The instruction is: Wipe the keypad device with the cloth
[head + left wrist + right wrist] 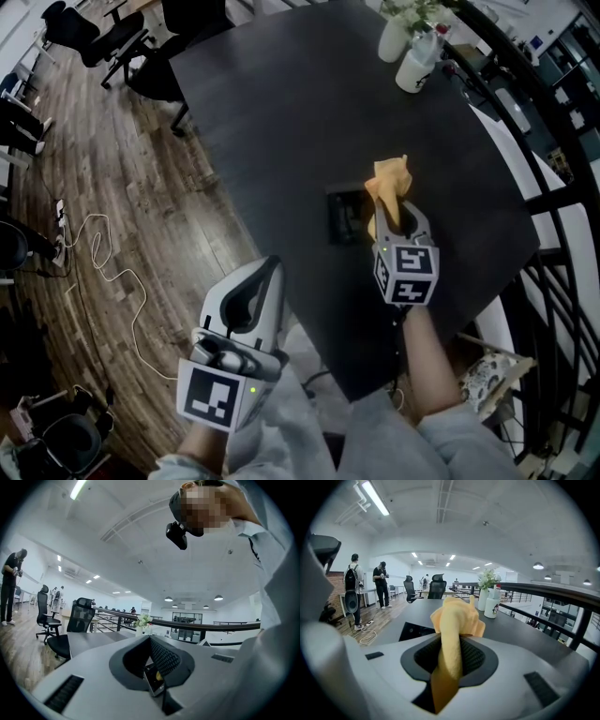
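Dark table (309, 103): wood-plank floor (103, 178) on its left, black office chairs (103, 33) off its far-left corner, black railing (562, 591) along its right edge. White ceiling (487, 508), strip lights (375, 498) overhead.

Head view steeply above table (281, 122), gripper views low, close, looking across it.

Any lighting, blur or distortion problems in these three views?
Head view: the black keypad device barely separates from the dark table; the yellow cloth stands out. Right gripper view: fisheye bending, cloth close and soft. Left gripper view: dark vignetted corners, bright ceiling.
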The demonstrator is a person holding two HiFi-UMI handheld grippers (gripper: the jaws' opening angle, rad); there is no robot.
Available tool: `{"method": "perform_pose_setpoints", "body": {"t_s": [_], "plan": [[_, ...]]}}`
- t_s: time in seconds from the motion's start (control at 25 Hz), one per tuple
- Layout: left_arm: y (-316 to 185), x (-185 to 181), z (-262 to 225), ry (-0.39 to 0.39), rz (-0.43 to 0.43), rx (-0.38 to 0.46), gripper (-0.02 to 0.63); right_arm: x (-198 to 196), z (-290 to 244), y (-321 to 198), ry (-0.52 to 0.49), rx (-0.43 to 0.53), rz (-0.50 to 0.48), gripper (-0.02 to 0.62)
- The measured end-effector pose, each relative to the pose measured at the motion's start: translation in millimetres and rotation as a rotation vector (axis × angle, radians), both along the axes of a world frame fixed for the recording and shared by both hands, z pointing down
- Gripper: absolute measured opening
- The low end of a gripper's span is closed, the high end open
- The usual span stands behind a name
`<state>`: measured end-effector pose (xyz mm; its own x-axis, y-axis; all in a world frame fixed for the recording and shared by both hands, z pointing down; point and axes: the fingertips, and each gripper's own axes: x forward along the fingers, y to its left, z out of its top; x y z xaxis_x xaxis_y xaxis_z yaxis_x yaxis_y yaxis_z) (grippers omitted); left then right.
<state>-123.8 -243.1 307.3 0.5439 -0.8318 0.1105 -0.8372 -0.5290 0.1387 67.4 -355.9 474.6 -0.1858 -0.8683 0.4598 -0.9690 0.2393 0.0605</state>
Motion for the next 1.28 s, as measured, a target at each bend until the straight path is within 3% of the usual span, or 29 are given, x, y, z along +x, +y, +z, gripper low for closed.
{"method": "perform_pose_setpoints", "body": {"t_s": [0.4,0.76,1.04,1.28], "plan": [[-3,-6,2,-0.002,-0.026,-0.009,0.014,-66,9,15,0.011,-0.021,-0.171,0.100],[-1,-6,6,-0.007,-0.035,-0.008,0.014,-101,27,40,-0.005,-0.064,-0.270,0.100],[1,-4,5,-0.008,-0.026,-0.010,0.014,-106,37,53,0.006,-0.084,-0.324,0.100],[3,-3,4,-0.003,-0.020,-0.008,0.014,-80,40,52,0.022,-0.096,-0.272,0.100]]}}
